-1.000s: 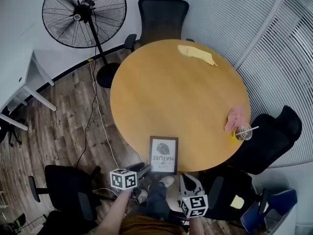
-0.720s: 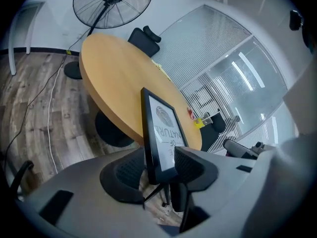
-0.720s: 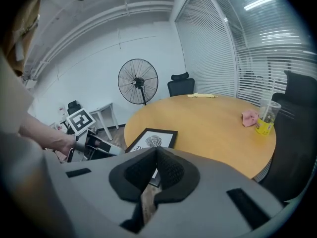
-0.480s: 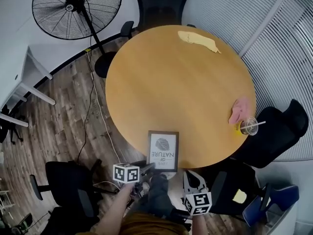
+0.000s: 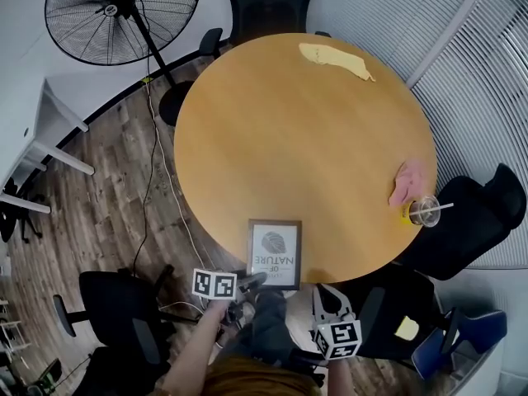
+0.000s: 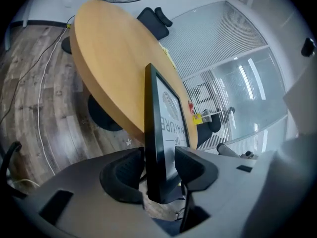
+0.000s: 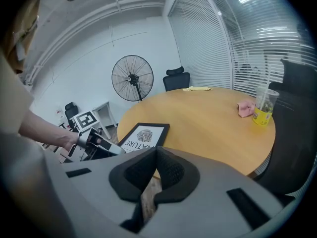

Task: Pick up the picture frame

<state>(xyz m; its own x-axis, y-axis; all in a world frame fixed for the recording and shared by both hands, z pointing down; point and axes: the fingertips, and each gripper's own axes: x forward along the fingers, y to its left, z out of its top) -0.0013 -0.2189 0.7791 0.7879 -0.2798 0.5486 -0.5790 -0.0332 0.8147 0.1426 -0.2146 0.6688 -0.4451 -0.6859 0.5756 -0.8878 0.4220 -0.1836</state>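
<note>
Head view: frame [image 5: 275, 254] lies flat, print up, at the desk's [image 5: 305, 139] near edge. Its near side appears to overhang the rim, probably so that jaws can get under and over it. Left gripper [image 5: 252, 280] sits at that overhang. Right gripper [image 5: 328, 299] hangs off the desk's near edge, touching nothing. Cup [image 5: 424, 211] at the desk's right edge, out of play.

Left gripper view: shows what the head view cannot. Jaws stand wide apart with the frame's black side between them, pads not pressing. Looks ready to clamp.

Right gripper view: jaws together, nothing between. A low side look confirms the frame flat on the desk, with the left gripper at its near corner.
</note>
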